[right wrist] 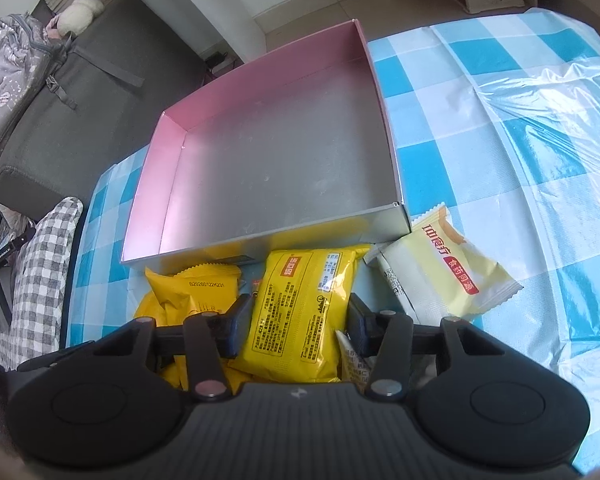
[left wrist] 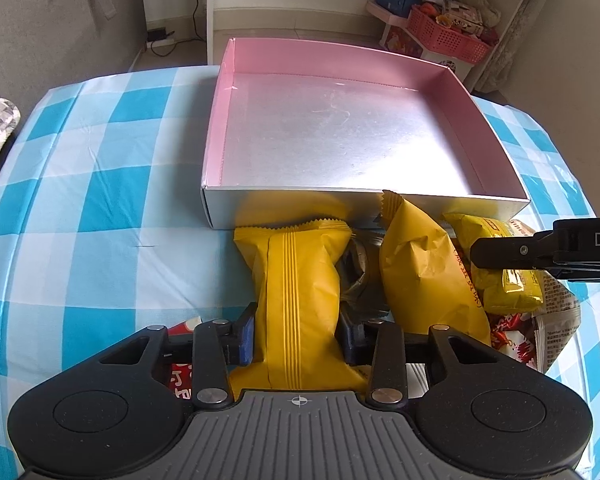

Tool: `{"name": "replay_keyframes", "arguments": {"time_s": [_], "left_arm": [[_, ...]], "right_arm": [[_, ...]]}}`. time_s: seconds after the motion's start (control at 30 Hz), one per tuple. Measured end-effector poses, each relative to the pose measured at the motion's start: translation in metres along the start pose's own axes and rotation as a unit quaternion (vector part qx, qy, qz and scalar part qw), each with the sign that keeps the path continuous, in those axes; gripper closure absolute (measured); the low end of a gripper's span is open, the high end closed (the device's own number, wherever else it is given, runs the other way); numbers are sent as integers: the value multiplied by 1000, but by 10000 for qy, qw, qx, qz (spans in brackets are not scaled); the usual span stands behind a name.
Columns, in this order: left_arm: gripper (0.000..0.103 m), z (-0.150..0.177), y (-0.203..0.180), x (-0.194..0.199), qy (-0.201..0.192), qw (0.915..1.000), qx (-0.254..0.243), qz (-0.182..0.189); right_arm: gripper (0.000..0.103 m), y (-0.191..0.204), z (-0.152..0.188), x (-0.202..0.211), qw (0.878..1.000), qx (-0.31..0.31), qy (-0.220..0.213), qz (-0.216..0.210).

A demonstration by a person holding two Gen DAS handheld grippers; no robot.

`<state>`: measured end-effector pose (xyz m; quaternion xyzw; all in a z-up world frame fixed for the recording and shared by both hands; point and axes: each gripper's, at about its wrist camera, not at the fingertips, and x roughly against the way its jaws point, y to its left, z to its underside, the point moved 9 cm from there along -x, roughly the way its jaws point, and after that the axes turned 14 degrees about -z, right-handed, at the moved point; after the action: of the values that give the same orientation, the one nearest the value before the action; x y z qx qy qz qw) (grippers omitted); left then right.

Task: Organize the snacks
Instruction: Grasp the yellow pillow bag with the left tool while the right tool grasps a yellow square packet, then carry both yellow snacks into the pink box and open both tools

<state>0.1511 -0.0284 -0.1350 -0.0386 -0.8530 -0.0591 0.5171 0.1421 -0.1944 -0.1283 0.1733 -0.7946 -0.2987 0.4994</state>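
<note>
On the bench, covered with a blue and white checked cloth (left wrist: 80, 184), stands a shallow box (left wrist: 220, 204) with pink inner walls and a silver floor; nothing lies inside it. The snacks are all gathered on the cloth just in front of the near wall of the box.

The left gripper (left wrist: 296, 340) has its jaws pressed on both sides of a plain yellow packet (left wrist: 300, 288), which has a ribbed seam along its middle; its serrated top edge is close to the box wall. Just beside it, on the right, another plain yellow packet (left wrist: 424, 268) stands tilted with its corner against the box. Between these two a dark wrapper (left wrist: 356, 276) is partly hidden. Red and white wrappers (left wrist: 512, 340) lie lower at the right.

The right gripper (right wrist: 294, 320) has its jaws closed on a yellow packet with printed text (right wrist: 300, 312), the top of the packet near the box wall. To its right, a pale yellow packet (right wrist: 448, 272) with red characters lies flat on the cloth, touching the corner of the box. In the left wrist view, the finger of the right gripper crosses over the printed packet.
</note>
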Motion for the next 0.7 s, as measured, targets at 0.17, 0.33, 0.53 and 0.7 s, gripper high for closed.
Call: {"name": "replay_keyframes", "arguments": {"time_s": [0.17,0.33,0.53,0.7], "left_arm": [[67,-2,4,10,-117,9999,26,-33],[67,-5,11,20,-282,9995,94,-73],[67,-10,17,35,-468,9987,209,-45],[68,-14,19,48,-654,9974,292,-51]], "right_arm": [[69,1,-2,9,9999,-52,-95,-90],[75,5,-2,16,9998,-4,-183,-96],[85,16,-6,27,9990,50,-354,-252],[85,26,-8,33,9982,89,-467,-360]]}}
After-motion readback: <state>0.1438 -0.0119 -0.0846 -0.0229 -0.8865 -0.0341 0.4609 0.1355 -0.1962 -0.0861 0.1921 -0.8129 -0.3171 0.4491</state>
